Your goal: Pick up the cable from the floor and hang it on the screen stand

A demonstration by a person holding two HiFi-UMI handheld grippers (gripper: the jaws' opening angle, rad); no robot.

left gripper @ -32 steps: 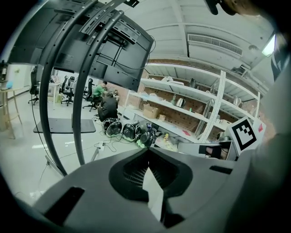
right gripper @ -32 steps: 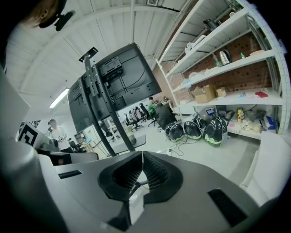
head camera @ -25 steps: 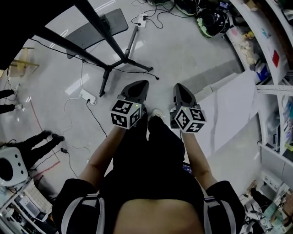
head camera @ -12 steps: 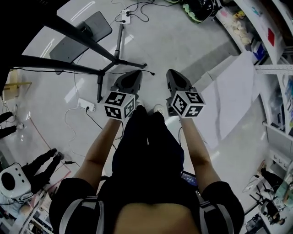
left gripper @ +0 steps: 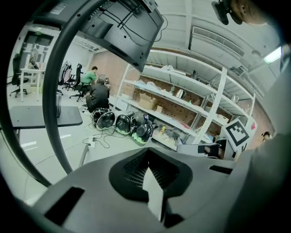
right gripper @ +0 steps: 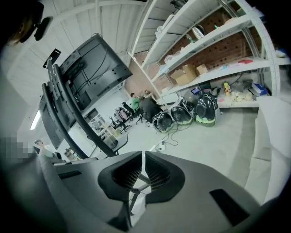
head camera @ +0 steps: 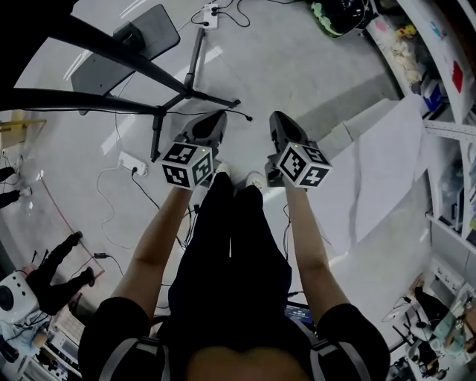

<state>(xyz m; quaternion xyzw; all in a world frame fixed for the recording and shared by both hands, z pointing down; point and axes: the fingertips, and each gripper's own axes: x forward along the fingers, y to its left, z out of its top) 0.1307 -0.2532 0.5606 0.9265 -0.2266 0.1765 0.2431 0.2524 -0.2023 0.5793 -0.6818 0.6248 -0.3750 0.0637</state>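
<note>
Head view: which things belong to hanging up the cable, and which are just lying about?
For the job: black cable, screen stand, left gripper, right gripper.
Lying about: white power strip, helmets, white sheet, shelves.

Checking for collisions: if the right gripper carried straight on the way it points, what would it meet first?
Probably just the bare floor: the right gripper tilts slightly downward, and nothing stands in its line. The power strip lies farther off, though depth is unclear.
</note>
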